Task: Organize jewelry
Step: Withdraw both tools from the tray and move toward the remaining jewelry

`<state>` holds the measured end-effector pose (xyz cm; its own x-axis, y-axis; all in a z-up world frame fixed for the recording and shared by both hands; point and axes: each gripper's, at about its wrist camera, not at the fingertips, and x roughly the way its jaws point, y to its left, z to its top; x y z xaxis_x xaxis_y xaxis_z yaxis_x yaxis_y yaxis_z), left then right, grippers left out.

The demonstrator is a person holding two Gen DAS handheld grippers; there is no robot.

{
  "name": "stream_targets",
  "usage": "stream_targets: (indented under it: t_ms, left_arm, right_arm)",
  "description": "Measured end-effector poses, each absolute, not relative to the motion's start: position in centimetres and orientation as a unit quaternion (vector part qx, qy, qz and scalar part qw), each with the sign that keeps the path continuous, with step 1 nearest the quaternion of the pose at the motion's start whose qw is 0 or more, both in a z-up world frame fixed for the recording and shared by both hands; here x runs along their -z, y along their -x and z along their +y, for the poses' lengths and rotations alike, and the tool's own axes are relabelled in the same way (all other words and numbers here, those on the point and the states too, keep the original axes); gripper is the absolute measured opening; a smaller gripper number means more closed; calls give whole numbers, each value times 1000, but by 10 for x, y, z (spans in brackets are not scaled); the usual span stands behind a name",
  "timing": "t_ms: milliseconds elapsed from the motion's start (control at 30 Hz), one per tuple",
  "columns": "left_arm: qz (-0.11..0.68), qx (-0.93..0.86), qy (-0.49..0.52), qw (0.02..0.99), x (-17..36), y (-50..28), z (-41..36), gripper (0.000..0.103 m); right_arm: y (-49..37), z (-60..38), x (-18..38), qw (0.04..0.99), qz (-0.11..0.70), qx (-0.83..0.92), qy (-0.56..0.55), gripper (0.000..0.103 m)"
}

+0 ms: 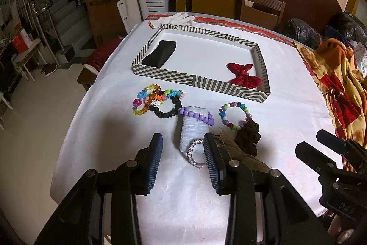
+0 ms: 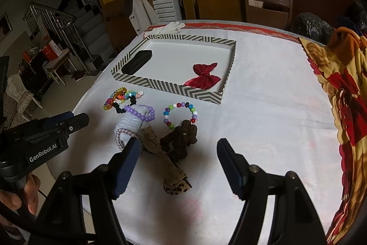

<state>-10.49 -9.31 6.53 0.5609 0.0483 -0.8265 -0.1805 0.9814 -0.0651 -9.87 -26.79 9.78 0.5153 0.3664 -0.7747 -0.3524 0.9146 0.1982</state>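
A striped tray [image 1: 197,82] [image 2: 169,86] on the white table holds a red bow [image 1: 243,75] [image 2: 204,77] and a black pouch [image 1: 160,53] [image 2: 137,61]. In front of it lie colourful bead bracelets [image 1: 151,99] [image 2: 119,95], a black scrunchie [image 1: 166,110], a purple bead bracelet [image 1: 197,116] [image 2: 140,114] on a white fuzzy band [image 1: 193,132] [image 2: 132,124], a silver sparkly bracelet [image 1: 192,154] [image 2: 121,137], a multicolour bead bracelet [image 1: 234,115] [image 2: 180,115] and a brown scrunchie [image 1: 248,137] [image 2: 181,137]. My left gripper [image 1: 182,164] is open above the white band. My right gripper [image 2: 179,167] is open, near the brown scrunchie.
A leopard-print cloth strip [image 2: 167,164] lies under the brown scrunchie. A white glove [image 1: 176,20] [image 2: 169,28] lies behind the tray. A patterned orange blanket [image 1: 337,88] [image 2: 344,95] covers the right table edge. Chairs and black bags stand behind.
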Motion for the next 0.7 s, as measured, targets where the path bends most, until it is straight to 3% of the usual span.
stream_targets:
  t_ms: [700]
  left_arm:
    - [471, -64, 74, 877, -59, 105, -92, 44]
  right_arm:
    - [97, -265, -90, 862, 462, -205, -9, 73]
